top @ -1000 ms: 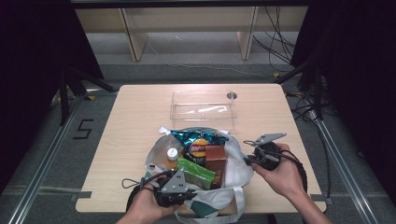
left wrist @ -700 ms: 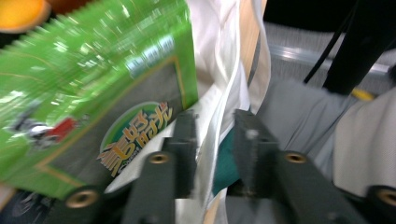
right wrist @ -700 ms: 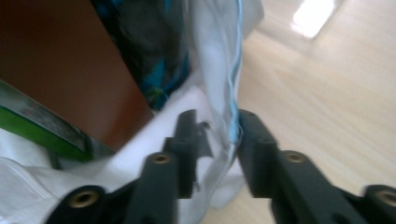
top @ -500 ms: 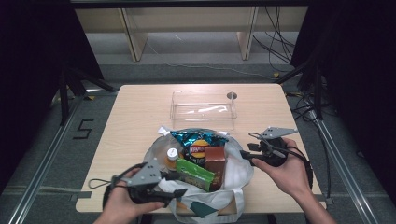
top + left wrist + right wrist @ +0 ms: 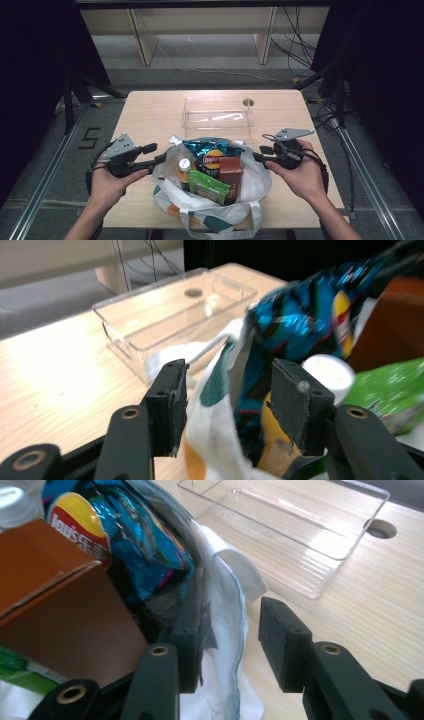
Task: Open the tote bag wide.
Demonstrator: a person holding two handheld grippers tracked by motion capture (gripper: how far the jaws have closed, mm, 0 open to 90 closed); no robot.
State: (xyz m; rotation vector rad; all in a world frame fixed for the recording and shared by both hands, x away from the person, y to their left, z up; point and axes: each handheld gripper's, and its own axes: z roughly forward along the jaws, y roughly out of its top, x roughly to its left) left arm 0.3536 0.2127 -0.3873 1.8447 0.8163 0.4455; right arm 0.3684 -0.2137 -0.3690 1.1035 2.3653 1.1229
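A white bag (image 5: 252, 186) with teal and orange print stands at the table's near edge. It holds a blue chip packet (image 5: 210, 149), a white-capped bottle (image 5: 184, 165), a brown box (image 5: 230, 171) and a green packet (image 5: 209, 186). My left gripper (image 5: 162, 159) is at the bag's left rim. Its jaws have just been opening and now stand apart with the rim (image 5: 212, 425) loose between them. My right gripper (image 5: 232, 645) straddles the right rim (image 5: 225, 605), one jaw inside the bag. Its jaws have just been closing a little, and the outer pad (image 5: 280, 640) stays off the fabric.
A clear plastic tray (image 5: 217, 117) lies empty behind the bag, by a round hole (image 5: 248, 102) in the wooden table (image 5: 150, 115). Bare tabletop lies left and right of the tray. Metal rails run along both sides of the table.
My left hand swung from the bag's front out to its left side and rose, and its jaws opened. The right gripper's jaws opened and lifted slightly at the right rim.
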